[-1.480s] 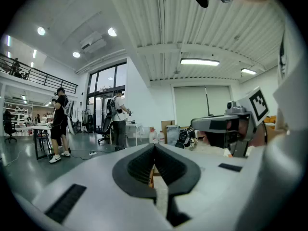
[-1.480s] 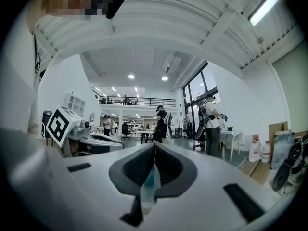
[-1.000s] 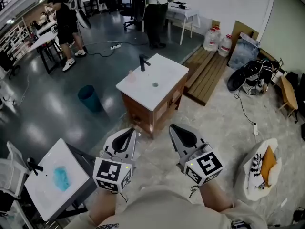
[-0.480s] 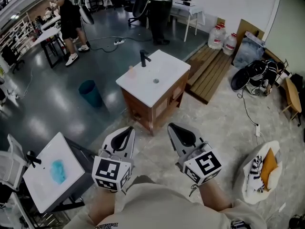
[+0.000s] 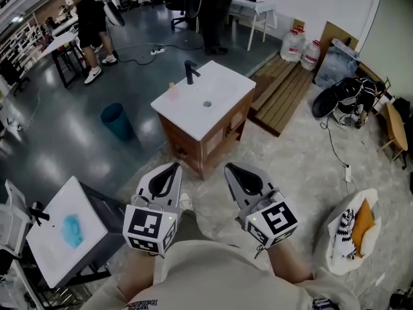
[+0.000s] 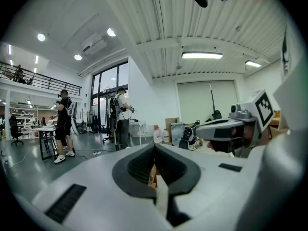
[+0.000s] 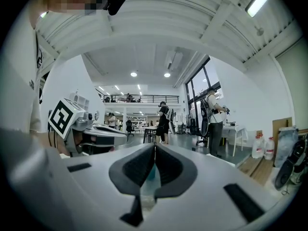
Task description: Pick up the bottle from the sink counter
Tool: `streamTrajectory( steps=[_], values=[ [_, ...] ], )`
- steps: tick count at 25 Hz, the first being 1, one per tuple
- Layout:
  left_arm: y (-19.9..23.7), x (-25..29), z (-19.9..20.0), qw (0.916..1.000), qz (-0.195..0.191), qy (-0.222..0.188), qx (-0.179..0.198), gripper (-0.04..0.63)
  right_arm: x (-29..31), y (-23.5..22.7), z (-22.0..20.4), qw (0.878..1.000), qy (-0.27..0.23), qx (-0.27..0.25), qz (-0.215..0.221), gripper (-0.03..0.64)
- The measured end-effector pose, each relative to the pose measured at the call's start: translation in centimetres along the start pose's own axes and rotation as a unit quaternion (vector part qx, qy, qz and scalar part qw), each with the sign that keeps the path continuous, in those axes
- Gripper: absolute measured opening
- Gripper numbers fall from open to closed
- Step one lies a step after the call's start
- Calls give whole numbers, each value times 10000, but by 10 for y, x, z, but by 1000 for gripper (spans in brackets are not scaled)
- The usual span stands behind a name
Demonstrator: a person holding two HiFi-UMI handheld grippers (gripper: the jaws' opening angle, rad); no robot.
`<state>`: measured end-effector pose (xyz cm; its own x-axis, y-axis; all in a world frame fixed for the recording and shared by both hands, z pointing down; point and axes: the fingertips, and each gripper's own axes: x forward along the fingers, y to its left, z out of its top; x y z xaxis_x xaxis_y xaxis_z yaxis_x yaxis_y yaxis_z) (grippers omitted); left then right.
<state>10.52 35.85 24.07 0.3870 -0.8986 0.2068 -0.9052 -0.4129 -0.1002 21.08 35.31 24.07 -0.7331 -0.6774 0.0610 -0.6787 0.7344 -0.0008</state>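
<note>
A small pale pinkish bottle [image 5: 172,93] stands on the left part of the white sink counter [image 5: 219,105], beside the black tap [image 5: 189,72]. The counter tops a wooden cabinet a few steps ahead of me. My left gripper [image 5: 174,166] and right gripper [image 5: 230,168] are held side by side in front of my chest, well short of the cabinet. Both are shut with nothing between the pads. In the left gripper view the shut left gripper [image 6: 155,146] points across the hall, with the right gripper [image 6: 226,131] beside it. The right gripper view shows the right gripper [image 7: 155,146] shut too.
A teal bin [image 5: 116,120] stands left of the cabinet. A white table [image 5: 84,202] with a blue cloth [image 5: 70,230] is at my lower left. A wooden pallet [image 5: 281,92], water jugs [image 5: 301,45] and black bags [image 5: 342,99] lie right; people [image 5: 211,8] stand behind.
Both grippers stay shut and side by side. The view has drifted: the sink cabinet sits slightly further left and up in the picture, and the blue-cloth table has slid towards the lower left.
</note>
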Motion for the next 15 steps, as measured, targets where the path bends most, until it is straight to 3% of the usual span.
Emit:
streamTrajectory(
  steps=[5, 15],
  values=[
    [17, 20, -7, 9999, 20, -113, -6, 6, 24, -9, -22, 9999, 77, 91, -46, -2],
    [109, 78, -6, 9994, 190, -227, -199, 6, 125, -38, -23, 9998, 174, -27, 56, -2]
  ],
)
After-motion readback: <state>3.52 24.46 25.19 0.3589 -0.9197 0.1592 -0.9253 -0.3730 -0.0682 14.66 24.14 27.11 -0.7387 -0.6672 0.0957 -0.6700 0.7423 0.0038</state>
